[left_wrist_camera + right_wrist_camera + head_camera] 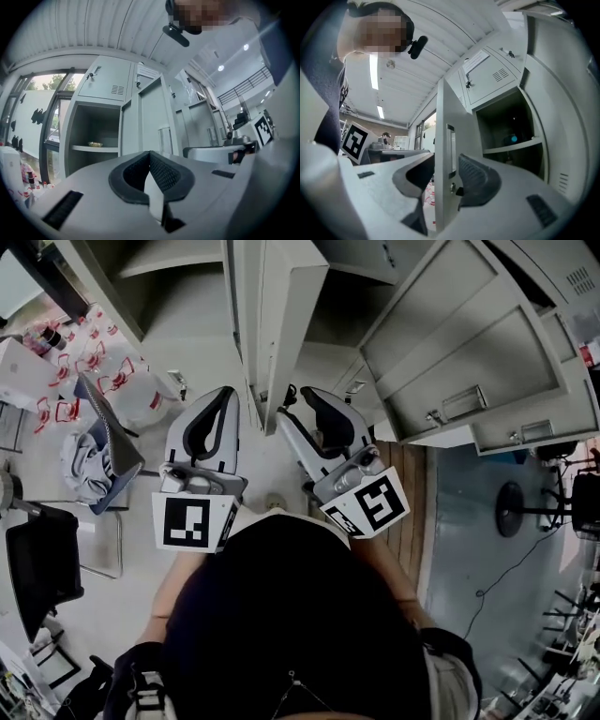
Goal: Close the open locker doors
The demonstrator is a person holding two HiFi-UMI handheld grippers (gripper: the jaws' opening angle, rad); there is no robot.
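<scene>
- Right gripper (447,161): jaws wide apart, astride the free edge of the open locker door (442,108), pads loose on either side.
- Left gripper (150,155): jaws together, empty, just beside that door.

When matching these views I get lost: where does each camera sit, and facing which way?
Head view: worn on the head, looking steeply down at the left gripper, the right gripper and the locker door; torso and forearms show.
Left gripper view: on the left gripper, looking along its shut jaws at an open locker; the person above.
Right gripper view: on the right gripper, looking along open jaws that straddle the door edge; the person above.
Shared: head and right gripper views both show the door.
</scene>
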